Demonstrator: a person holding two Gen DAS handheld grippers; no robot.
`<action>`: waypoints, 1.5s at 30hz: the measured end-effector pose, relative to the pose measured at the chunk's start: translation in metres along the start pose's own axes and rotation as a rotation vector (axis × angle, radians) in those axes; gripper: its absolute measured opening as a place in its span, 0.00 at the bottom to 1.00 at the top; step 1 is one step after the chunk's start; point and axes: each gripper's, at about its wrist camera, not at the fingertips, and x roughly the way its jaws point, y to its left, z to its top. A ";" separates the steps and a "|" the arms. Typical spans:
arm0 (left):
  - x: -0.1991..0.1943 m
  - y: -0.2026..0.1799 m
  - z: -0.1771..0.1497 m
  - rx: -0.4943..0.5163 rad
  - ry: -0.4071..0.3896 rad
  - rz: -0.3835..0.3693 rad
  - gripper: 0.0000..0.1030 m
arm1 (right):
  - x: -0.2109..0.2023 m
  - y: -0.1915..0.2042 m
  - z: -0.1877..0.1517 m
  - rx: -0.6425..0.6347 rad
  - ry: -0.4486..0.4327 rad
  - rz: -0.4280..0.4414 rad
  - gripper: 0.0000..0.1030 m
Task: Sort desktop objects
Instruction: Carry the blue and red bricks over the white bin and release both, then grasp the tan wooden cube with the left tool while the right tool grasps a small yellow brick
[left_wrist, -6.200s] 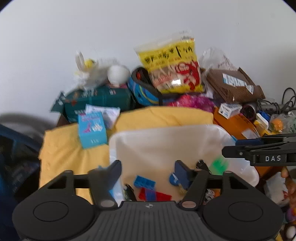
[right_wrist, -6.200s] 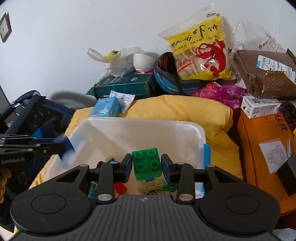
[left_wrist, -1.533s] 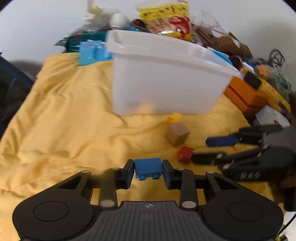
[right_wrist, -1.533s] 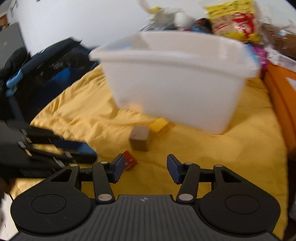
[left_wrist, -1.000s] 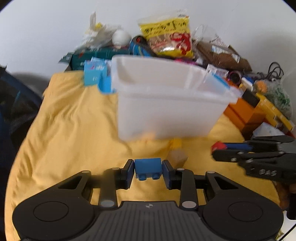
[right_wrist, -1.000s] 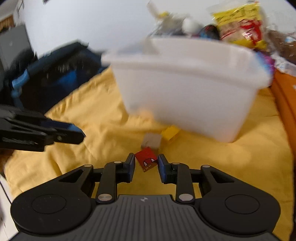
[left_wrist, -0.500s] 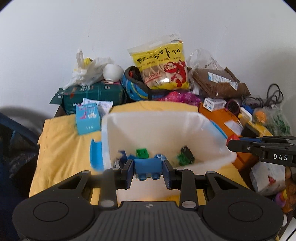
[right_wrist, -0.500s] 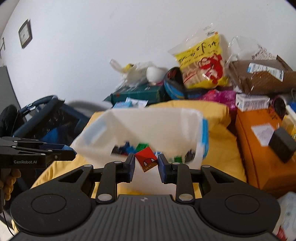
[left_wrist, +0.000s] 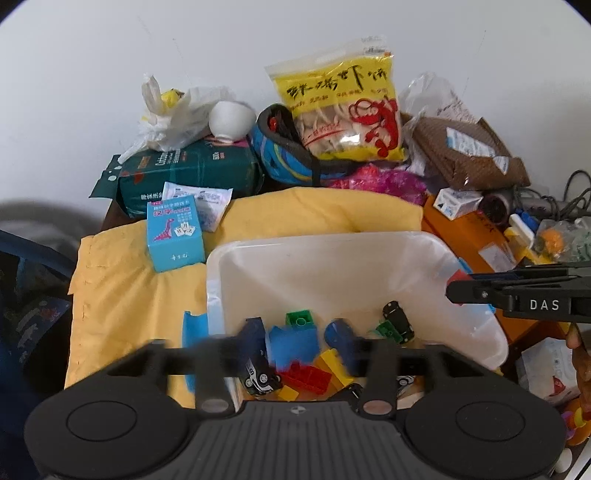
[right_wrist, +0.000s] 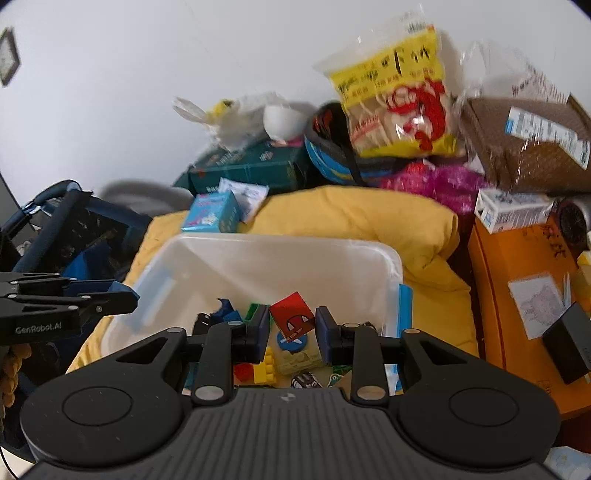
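Observation:
A white plastic bin (left_wrist: 480, 332) (right_wrist: 207, 251) stands on the yellow cloth (left_wrist: 122, 302) and holds several toy bricks and small cars. My left gripper (left_wrist: 295, 341) hangs over the bin with its jaws apart. A blue brick (left_wrist: 293, 345) sits blurred between them, free of the pads. My right gripper (right_wrist: 291, 328) is shut on a red cube (right_wrist: 292, 319) above the bin. It also shows at the right of the left wrist view (left_wrist: 517, 295). The left gripper shows at the left of the right wrist view (right_wrist: 92, 295).
A light blue card box (left_wrist: 175, 236) stands on the cloth behind the bin. A green pack (left_wrist: 192, 173), a yellow snack bag (left_wrist: 343, 103) and a brown parcel (left_wrist: 465, 155) line the wall. An orange box (right_wrist: 517, 280) lies to the right. A dark stroller (right_wrist: 59, 236) is at left.
My left gripper has opened and the blue brick has come free over the bin. The right gripper has moved closer over the bin, the red cube still in it.

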 end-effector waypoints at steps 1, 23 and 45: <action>-0.001 -0.001 0.000 0.000 -0.014 0.022 0.71 | 0.005 -0.001 0.001 0.004 0.013 -0.008 0.32; 0.057 -0.067 -0.155 0.049 0.127 -0.049 0.69 | -0.054 -0.005 -0.109 -0.015 -0.059 -0.035 0.50; -0.022 0.014 -0.161 -0.053 0.011 0.025 0.42 | 0.063 0.051 -0.140 -0.074 0.050 0.013 0.54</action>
